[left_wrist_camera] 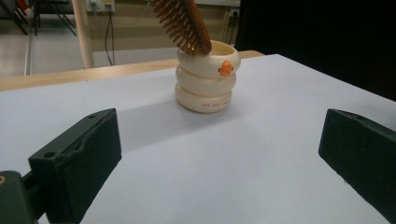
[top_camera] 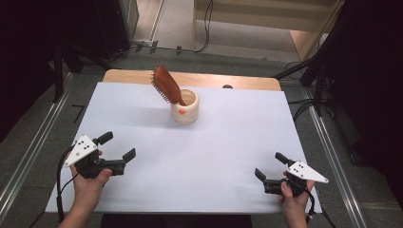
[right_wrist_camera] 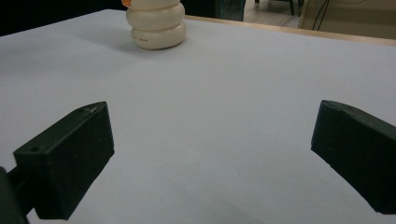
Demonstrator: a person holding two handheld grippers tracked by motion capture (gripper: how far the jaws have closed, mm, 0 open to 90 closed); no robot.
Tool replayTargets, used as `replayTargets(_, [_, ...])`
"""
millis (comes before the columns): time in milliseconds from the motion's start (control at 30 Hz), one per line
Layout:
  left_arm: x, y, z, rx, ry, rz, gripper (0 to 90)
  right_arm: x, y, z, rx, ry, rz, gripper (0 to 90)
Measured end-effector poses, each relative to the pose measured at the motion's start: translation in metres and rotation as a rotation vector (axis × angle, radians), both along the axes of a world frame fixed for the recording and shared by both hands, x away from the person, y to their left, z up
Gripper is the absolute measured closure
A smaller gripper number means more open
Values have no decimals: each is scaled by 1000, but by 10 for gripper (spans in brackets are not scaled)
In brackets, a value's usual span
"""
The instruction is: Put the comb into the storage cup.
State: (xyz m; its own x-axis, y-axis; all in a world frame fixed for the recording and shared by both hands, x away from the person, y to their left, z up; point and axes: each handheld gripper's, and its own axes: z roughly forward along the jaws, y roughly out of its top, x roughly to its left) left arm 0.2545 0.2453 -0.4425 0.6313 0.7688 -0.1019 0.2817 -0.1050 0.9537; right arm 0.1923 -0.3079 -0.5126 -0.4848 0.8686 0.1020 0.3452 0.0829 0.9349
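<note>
A cream ringed cup (top_camera: 185, 108) with a small orange mark stands at the middle back of the white table. A brown wooden hairbrush (top_camera: 167, 85) leans out of it, tilted to the left, bristles down. The left gripper view has the cup (left_wrist_camera: 206, 83) and the hairbrush (left_wrist_camera: 183, 22) ahead of its wide-apart jaws. My left gripper (top_camera: 117, 146) is open near the front left, held by a hand. My right gripper (top_camera: 270, 166) is open near the front right, with the cup (right_wrist_camera: 156, 25) far ahead in its view. Nothing lies between either pair of jaws.
The white table top (top_camera: 228, 137) lies over a wooden board (top_camera: 128, 76) that shows along the far edge. Metal rails (top_camera: 28, 147) run along both sides on the grey floor. Cables (top_camera: 205, 28) lie beyond the table.
</note>
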Motion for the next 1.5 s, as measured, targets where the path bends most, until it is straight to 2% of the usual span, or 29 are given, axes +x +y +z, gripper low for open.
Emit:
replayTargets(333, [-8, 14, -9, 19, -2, 20, 0, 0, 0, 0, -2, -2, -3, 0])
replayTargets(967, [-23, 46, -26, 43, 23, 8, 0, 1, 0, -1, -6, -3, -4, 0])
replayTargets(1200, [-27, 60, -31, 32, 37, 19, 0, 1, 0, -2, -7, -2, -4, 0])
replayTargets(1300, [-26, 67, -30, 22, 31, 29, 0, 2, 0, -2, -9, 0, -4, 0])
replayTargets(1500, [-23, 75, -37, 14, 47, 47, 0, 3, 1, -3, -13, 1, -4, 0])
